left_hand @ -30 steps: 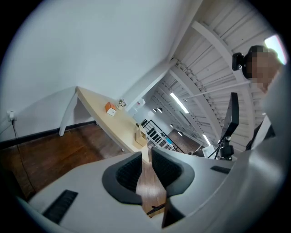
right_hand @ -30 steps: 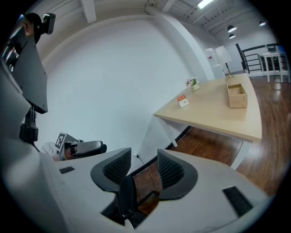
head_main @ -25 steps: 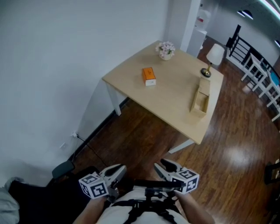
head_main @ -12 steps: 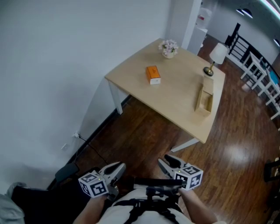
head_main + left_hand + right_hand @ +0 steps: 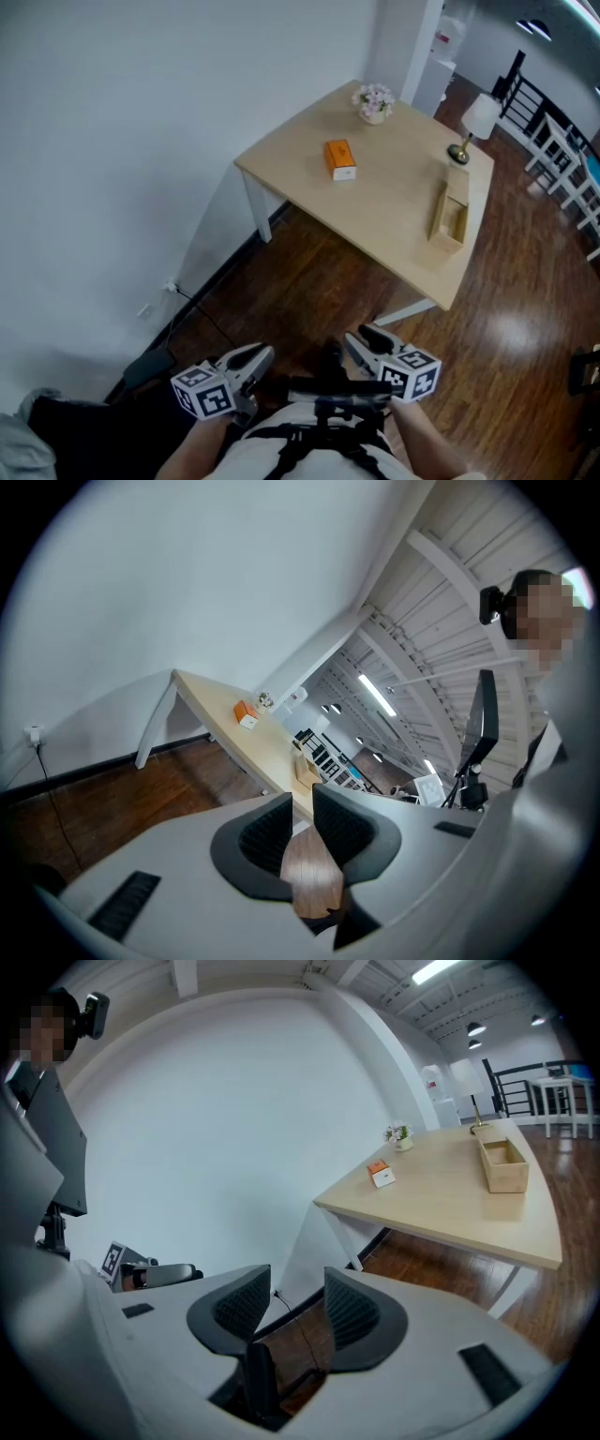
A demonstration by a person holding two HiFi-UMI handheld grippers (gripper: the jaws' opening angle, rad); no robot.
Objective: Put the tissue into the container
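**Head view.**
- One pale wooden counter (image 5: 394, 225) on white legs. It stands against the white wall (image 5: 141, 141) on a dark wooden floor (image 5: 309, 291).
- One orange-and-white tissue box (image 5: 340, 158). It lies on the counter toward the wall side.
- One open-topped pale wooden container (image 5: 449, 216). It lies along the counter's right edge, well apart from the tissue box.
- One small pot of pale flowers (image 5: 374, 101) at the far corner.
- One lamp with a white shade (image 5: 475, 122), just past the container's far end.
- Your left claw (image 5: 251, 361) and right claw (image 5: 366, 339). They sit low in the frame, close to your body and well short of the counter.

**Left gripper view.**
- Left claw (image 5: 302, 803): released. Its jaws stand slightly apart and only floorboards show through the gap.
- The tissue box (image 5: 246, 713) shows small on the counter (image 5: 211, 705), far ahead.

**Right gripper view.**
- Right claw (image 5: 295, 1283): released. Its jaws are apart with nothing between them.
- The tissue box (image 5: 379, 1175) lies on the counter (image 5: 450, 1204), near the pot of flowers (image 5: 399, 1135).
- The container (image 5: 502, 1166) lies to the right of the tissue box, apart from it and empty as far as you can see into it.
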